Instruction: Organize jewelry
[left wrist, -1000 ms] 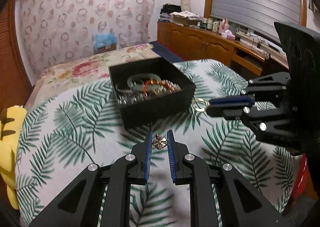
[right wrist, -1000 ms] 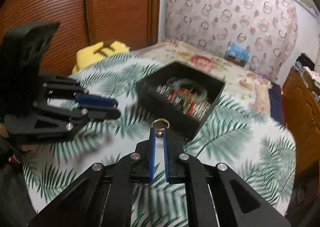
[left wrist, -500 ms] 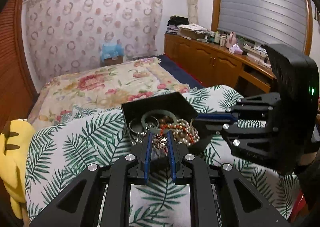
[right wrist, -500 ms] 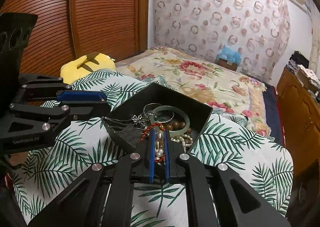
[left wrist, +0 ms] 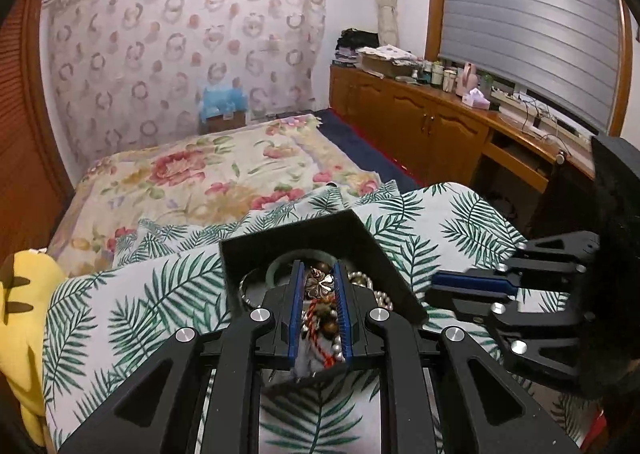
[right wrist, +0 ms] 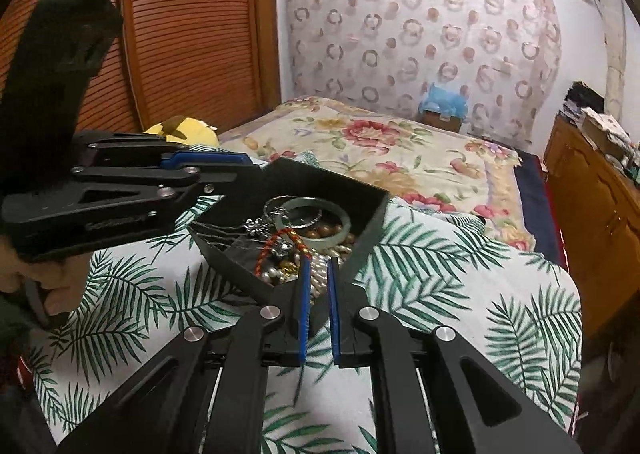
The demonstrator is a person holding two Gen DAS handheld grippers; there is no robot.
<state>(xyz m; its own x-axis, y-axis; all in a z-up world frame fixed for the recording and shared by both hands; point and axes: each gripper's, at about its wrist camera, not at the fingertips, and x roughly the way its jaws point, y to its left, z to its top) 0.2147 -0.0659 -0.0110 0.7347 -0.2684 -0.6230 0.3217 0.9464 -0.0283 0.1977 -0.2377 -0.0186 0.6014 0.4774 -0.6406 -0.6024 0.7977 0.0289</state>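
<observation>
An open black box (left wrist: 296, 232) (right wrist: 332, 178) rests on the palm-leaf cloth (left wrist: 140, 294). It holds a jade bangle (right wrist: 344, 222), a red cord bracelet (right wrist: 272, 244), pearls (right wrist: 276, 274) and silver pieces. My left gripper (left wrist: 317, 274) (right wrist: 244, 170) hovers over the box, shut on a small clover-shaped pendant (left wrist: 319, 284). My right gripper (right wrist: 318, 266) (left wrist: 432, 290) hangs over the box's near corner with its pads pinched narrowly together. The gold ring it carried is lost against the pearls behind its tips.
A yellow plush toy (left wrist: 20, 314) (right wrist: 180, 130) lies at the cloth's left edge. Beyond the box spreads a floral bedspread (left wrist: 200, 182). Wooden cabinets (left wrist: 420, 126) with clutter on top line the right wall. A hand (right wrist: 36, 282) grips the left tool.
Both grippers moved forward from the bare cloth in front of the box to above its contents. The pendant stays pinched in the left one. The gold ring, plain earlier, no longer stands out.
</observation>
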